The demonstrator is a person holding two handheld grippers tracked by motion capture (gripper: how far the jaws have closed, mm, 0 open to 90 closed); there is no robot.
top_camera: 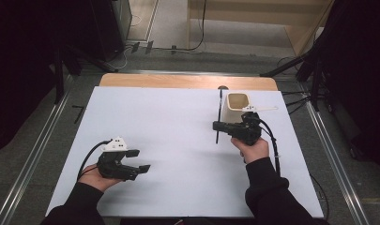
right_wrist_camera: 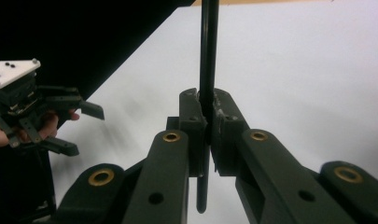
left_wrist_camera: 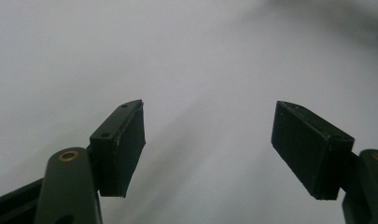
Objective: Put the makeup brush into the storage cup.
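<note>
Fingers point(right_wrist_camera: 196, 121) of right gripper point(right_wrist_camera: 206, 122) pinch black rod point(right_wrist_camera: 208, 56) beside cream holder point(top_camera: 236, 107) — slender grip, rod may swivel; left gripper point(top_camera: 137, 160) spread, empty.

On the table point(top_camera: 178, 122), the cup point(top_camera: 236, 105) stands toward the far right corner, just inside the far edge. The rod point(top_camera: 219, 115) runs just left of the cup, from near the far edge back toward the middle, pinched between the jaws of the right gripper point(top_camera: 220, 126), which sits just in front of the cup. The left gripper point(top_camera: 138, 160) lies near the front left corner, well apart from the cup and rod, with bare table between its spread jaws.
</note>
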